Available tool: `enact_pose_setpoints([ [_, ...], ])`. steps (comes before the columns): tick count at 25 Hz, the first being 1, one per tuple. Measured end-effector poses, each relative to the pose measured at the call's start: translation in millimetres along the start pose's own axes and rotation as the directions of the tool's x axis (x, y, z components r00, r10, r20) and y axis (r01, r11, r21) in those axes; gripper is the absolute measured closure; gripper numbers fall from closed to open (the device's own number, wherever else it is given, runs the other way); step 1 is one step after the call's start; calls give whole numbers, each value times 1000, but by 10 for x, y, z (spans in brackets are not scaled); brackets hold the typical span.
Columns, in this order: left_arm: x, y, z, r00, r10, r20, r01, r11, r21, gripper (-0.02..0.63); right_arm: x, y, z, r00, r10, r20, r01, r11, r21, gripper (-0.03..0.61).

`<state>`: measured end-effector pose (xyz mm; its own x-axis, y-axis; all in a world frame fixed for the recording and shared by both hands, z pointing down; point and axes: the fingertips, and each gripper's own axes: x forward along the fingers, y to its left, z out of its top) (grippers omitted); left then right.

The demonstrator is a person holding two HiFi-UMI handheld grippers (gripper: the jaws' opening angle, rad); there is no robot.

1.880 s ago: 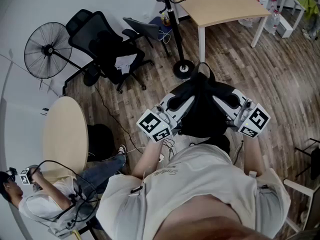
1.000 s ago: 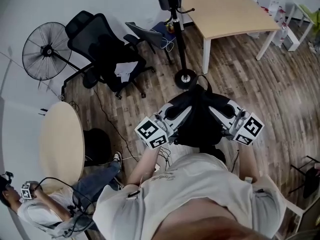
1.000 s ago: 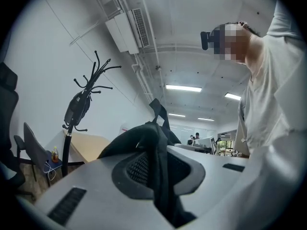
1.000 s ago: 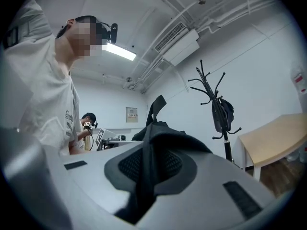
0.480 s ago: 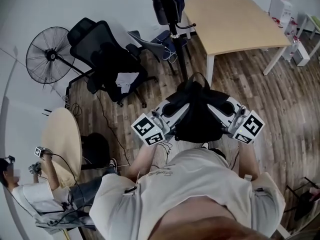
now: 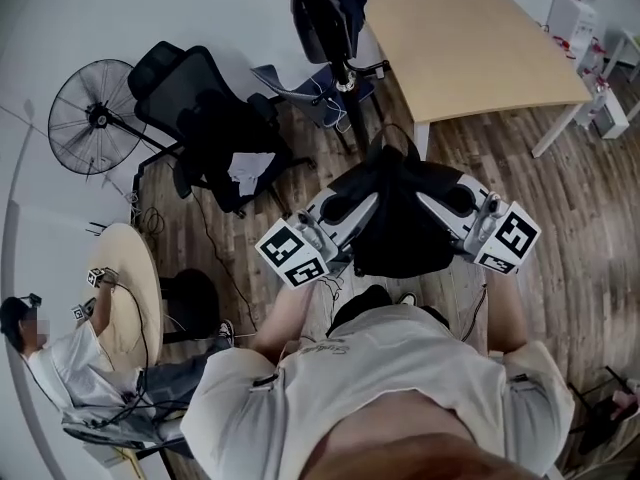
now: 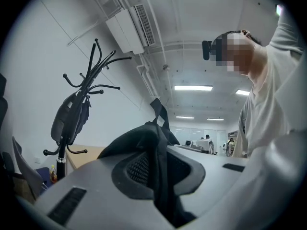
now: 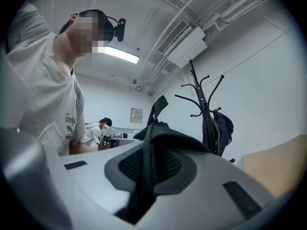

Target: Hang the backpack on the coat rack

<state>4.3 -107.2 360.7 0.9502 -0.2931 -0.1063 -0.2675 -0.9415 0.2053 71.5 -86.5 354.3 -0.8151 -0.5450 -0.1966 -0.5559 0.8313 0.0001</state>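
The black backpack (image 6: 402,218) hangs in the air between my two grippers, its top loop (image 6: 392,140) pointing toward the coat rack (image 6: 330,13). My left gripper (image 6: 352,206) is shut on the bag's left side, black fabric (image 7: 156,157) pinched between its jaws. My right gripper (image 6: 440,200) is shut on the right side, fabric (image 8: 146,169) caught the same way. The black rack (image 7: 91,75) stands just ahead with bare hooks at its top and a dark bag (image 7: 72,116) hanging on it. In the right gripper view the rack (image 8: 204,97) carries dark clothing (image 8: 223,126).
A black office chair (image 6: 215,118) and a standing fan (image 6: 95,108) are to the left of the rack. A wooden table (image 6: 470,38) stands to its right. A round table (image 6: 125,293) and a seated person (image 6: 70,368) are at lower left. Cables trail over the wood floor.
I have come closer to the coat rack with the backpack held in both grippers; the rack's top with its hanging bag now shows in the head view. The grip has not changed.
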Motion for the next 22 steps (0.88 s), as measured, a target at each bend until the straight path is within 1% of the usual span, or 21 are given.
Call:
enact_pose_setpoints([
  [2, 111, 103, 49, 1000, 0, 1, 0, 1000, 5, 565, 22, -157, 24, 1000, -3, 6, 3, 1000, -1, 548],
  [6, 228, 293, 101, 1000, -9, 8, 9, 999, 39, 565, 93, -361, 16, 1000, -5, 23, 5, 1000, -12, 548],
  [8, 318, 463, 163, 1000, -14, 13, 13, 999, 45, 565, 182, -532, 39, 1000, -5, 23, 5, 1000, -19, 548],
  [11, 503, 798, 391, 999, -35, 19, 35, 999, 37, 566, 398, -883, 182, 1000, -8, 14, 8, 1000, -21, 548],
  [15, 676, 1126, 668, 998, -59, 36, 57, 997, 48, 566, 631, -1229, 364, 1000, -7, 14, 8, 998, -64, 548],
  [19, 802, 1468, 888, 997, -52, 50, 49, 997, 57, 566, 888, -1554, 469, 1000, -14, 22, 16, 994, -112, 548],
  [22, 906, 1715, 1010, 998, -36, 52, 32, 997, 73, 566, 1050, -1804, 499, 999, -21, 34, 25, 991, -130, 549],
])
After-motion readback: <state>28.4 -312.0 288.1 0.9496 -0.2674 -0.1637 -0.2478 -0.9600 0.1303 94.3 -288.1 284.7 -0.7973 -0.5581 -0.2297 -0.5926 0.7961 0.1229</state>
